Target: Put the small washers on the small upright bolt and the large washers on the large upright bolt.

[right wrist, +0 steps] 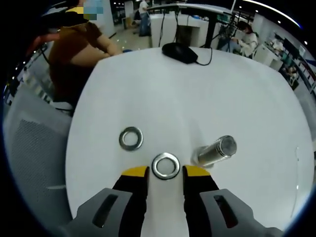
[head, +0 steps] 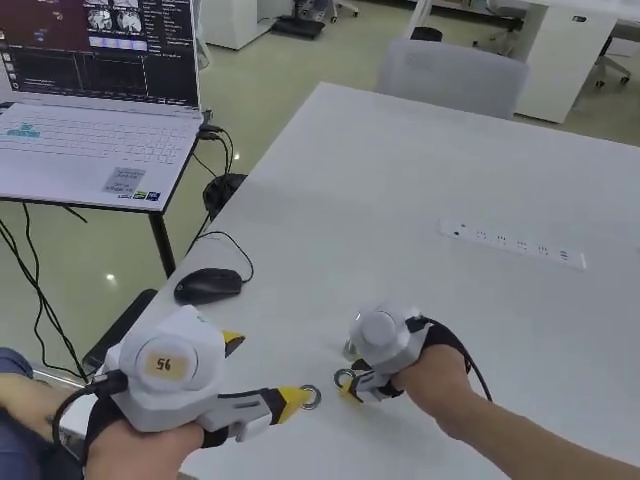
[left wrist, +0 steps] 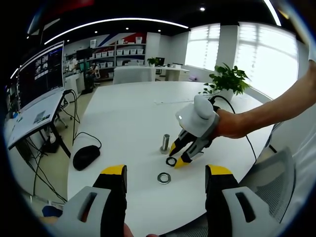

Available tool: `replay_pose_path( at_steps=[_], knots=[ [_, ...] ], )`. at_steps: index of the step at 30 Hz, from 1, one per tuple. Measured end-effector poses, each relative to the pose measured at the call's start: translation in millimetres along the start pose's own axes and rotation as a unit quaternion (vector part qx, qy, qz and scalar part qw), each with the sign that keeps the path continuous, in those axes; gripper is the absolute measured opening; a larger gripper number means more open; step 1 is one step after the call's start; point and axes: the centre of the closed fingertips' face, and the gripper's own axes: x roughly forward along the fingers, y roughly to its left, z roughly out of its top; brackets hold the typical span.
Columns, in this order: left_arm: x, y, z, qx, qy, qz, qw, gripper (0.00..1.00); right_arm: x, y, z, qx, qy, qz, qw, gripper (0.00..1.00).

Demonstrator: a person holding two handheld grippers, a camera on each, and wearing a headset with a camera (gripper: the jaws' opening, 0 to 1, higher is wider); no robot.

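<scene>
Head view: a white table (head: 400,190) carries the work near its front edge. The left gripper (head: 263,371), labelled 56, is held low at the left with its jaws spread wide. The right gripper (head: 352,385) is held by a hand (head: 440,380) just to the right of it, with its tips angled down toward the tabletop. Washer A (head: 345,379) sits at the right gripper's yellow tips. Washer B (head: 310,397) lies on the table just beside one yellow tip of the left gripper. Farther back on the table are a black mouse (head: 208,285) and a power strip (head: 510,243), with a grey chair (head: 450,75) at the far edge. An open laptop (head: 90,140) rests on a separate stand at the left.

Left gripper view: the wide-set jaws frame washer B, which lies flat ahead of them and apart from both. Beyond it, washer A is at the right gripper's tips. A single upright bolt (left wrist: 165,143), a plain metal cylinder, stands just behind washer A and is clear of both washers.

Right gripper view: the jaws stand close together, with washer A lying partly between the yellow tips. Whether the pads press on it cannot be told. The bolt stands just beside washer A, and washer B lies near it on the other side. Both washers are on the tabletop, off the bolt. Whether this bolt is the small or the large one cannot be told.
</scene>
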Motion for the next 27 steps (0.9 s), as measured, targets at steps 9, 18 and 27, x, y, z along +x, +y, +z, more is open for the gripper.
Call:
replay_pose_path(
  at_steps=[9,18,27],
  knots=[
    [-0.9,-2.2,-0.5,0.0,0.001,0.0,1.0,0.63,1.3,0.1,0.2,-0.004,0.0,0.002,1.0,0.3],
    [-1.4,-3.6,-0.2,0.0,0.0,0.0,1.0,0.63,1.3,-0.4,-0.3,-0.003,-0.002,0.0,1.0,0.25],
    [-3.8,-2.3,1.3,-0.001,-0.004,0.004,1.0,0.63,-5.8,10.7,-12.1,-0.014,0.015,0.006,0.9998,0.24]
  ],
)
